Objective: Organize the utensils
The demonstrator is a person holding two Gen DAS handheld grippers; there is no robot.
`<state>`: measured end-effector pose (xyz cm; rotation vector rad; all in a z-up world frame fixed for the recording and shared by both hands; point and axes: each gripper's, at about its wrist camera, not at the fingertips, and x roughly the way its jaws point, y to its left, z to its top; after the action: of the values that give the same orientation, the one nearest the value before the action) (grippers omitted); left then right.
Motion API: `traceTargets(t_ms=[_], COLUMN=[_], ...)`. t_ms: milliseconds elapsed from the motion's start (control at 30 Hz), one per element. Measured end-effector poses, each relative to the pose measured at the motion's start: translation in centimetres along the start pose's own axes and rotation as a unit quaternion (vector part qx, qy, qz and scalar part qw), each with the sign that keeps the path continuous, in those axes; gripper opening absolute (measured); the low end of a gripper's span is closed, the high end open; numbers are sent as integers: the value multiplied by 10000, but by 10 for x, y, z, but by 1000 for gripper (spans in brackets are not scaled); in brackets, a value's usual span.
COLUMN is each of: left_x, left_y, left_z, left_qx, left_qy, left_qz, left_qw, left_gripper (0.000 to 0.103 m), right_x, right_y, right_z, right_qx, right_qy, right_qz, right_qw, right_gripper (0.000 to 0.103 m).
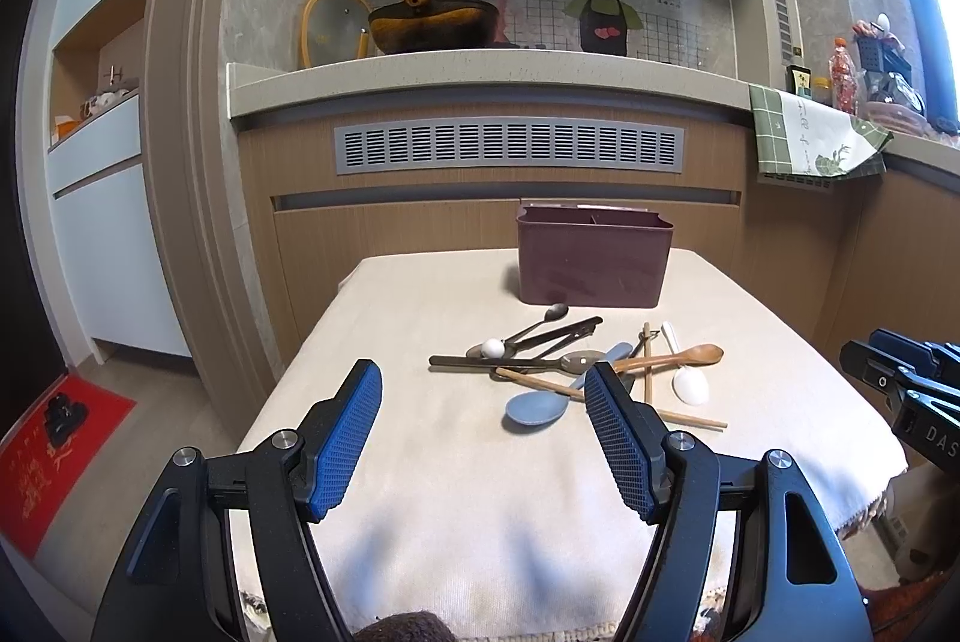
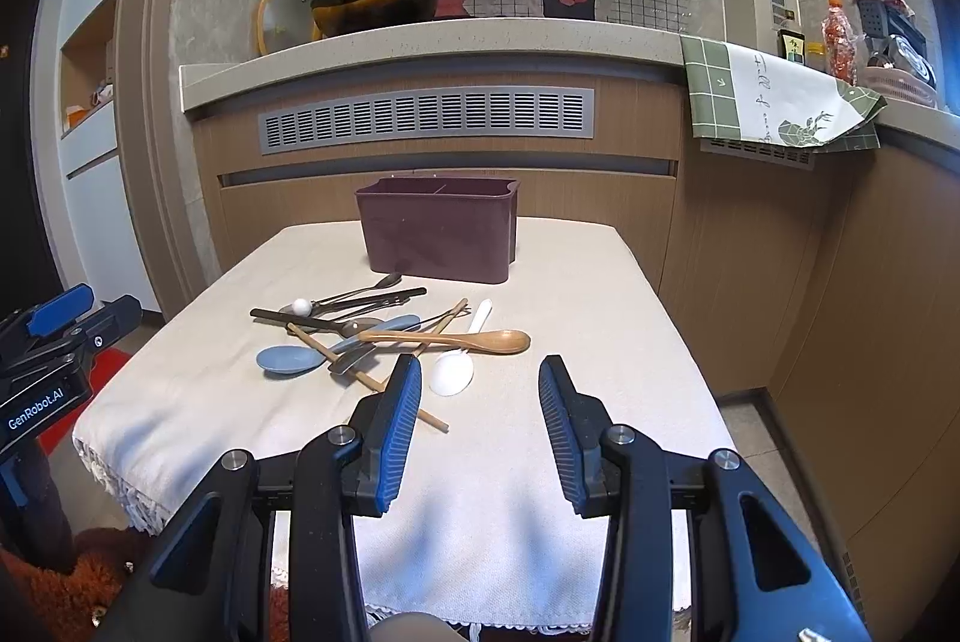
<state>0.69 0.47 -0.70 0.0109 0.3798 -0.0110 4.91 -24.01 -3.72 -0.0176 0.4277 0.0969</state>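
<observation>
A loose pile of utensils lies mid-table: a blue spoon (image 1: 536, 409) (image 2: 288, 360), a white spoon (image 1: 690, 385) (image 2: 453, 373), a wooden spoon (image 1: 690, 356) (image 2: 480, 340), wooden chopsticks (image 1: 647, 369) (image 2: 366, 378) and several metal pieces (image 1: 540, 336) (image 2: 354, 309). A maroon divided utensil holder (image 1: 591, 264) (image 2: 441, 234) stands upright behind the pile. My left gripper (image 1: 483, 378) is open and empty, in front of the pile's left side. My right gripper (image 2: 477, 372) is open and empty, just short of the white spoon.
The small table wears a cream cloth (image 1: 420, 462) (image 2: 540, 462) with fringed edges. Wooden cabinets and a counter (image 1: 480, 72) rise behind it. A red mat (image 1: 54, 456) lies on the floor at left. The other gripper shows at each view's side edge (image 1: 900, 384) (image 2: 54, 342).
</observation>
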Motion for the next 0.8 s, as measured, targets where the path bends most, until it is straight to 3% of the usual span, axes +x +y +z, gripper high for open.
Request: traceTargets(t_ms=[800], left_x=[2], left_y=[-1], left_z=[-3], left_qx=[4], left_qy=[69], left_qz=[-8], left_qw=[10000], left_gripper=[70], right_x=[1], right_y=[-1], right_z=[-2], right_qx=[6], right_qy=[23], right_qz=[-1], right_qw=[10000], right_gripper=[39])
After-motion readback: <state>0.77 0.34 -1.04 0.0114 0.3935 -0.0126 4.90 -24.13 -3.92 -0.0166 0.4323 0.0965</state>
